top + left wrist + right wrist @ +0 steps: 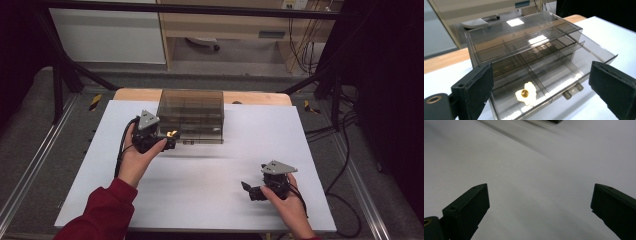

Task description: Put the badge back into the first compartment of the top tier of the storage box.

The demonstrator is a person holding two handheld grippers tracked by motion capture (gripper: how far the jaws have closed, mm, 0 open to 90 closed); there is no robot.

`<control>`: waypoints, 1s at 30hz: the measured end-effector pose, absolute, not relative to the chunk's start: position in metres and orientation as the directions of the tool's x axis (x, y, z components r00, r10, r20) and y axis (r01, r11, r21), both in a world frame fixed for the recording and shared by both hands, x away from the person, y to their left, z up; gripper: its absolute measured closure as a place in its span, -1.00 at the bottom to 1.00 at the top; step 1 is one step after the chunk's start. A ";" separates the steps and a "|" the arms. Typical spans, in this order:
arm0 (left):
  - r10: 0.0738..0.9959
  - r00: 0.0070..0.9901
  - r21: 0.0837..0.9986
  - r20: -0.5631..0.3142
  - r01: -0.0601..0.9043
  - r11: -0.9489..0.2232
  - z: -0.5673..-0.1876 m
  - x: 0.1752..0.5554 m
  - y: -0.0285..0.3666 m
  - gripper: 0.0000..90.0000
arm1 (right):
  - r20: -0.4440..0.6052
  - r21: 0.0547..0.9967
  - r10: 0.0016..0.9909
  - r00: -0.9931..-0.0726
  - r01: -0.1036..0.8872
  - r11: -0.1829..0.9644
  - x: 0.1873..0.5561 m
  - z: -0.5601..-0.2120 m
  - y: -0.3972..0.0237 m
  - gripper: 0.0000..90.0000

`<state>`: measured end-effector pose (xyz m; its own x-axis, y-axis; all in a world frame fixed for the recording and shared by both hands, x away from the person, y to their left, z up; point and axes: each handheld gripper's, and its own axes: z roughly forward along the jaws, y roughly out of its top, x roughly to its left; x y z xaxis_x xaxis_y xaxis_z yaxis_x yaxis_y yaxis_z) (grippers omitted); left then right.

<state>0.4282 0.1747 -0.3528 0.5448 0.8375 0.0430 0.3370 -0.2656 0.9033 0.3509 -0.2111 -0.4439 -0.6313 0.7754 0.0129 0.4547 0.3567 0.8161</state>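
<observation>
On one white table (210, 195), one clear drawer box (191, 116), one yellow-white piece (526, 94) in its drawer, two released claws (170, 140) (250, 190).

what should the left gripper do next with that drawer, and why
Probably bring the left gripper to the knobs on the drawer and push it shut. The small white and gold piece already lies in a front compartment, free of the open jaws, and the drawer stands pulled out of the clear organizer. The right gripper is open over the white tabletop.
</observation>
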 end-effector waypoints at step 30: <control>0.798 0.602 0.890 -0.014 0.372 -0.265 -0.385 0.387 0.165 -0.73 | 0.032 0.818 0.777 -0.629 0.463 0.341 0.350 -0.443 -0.211 -0.95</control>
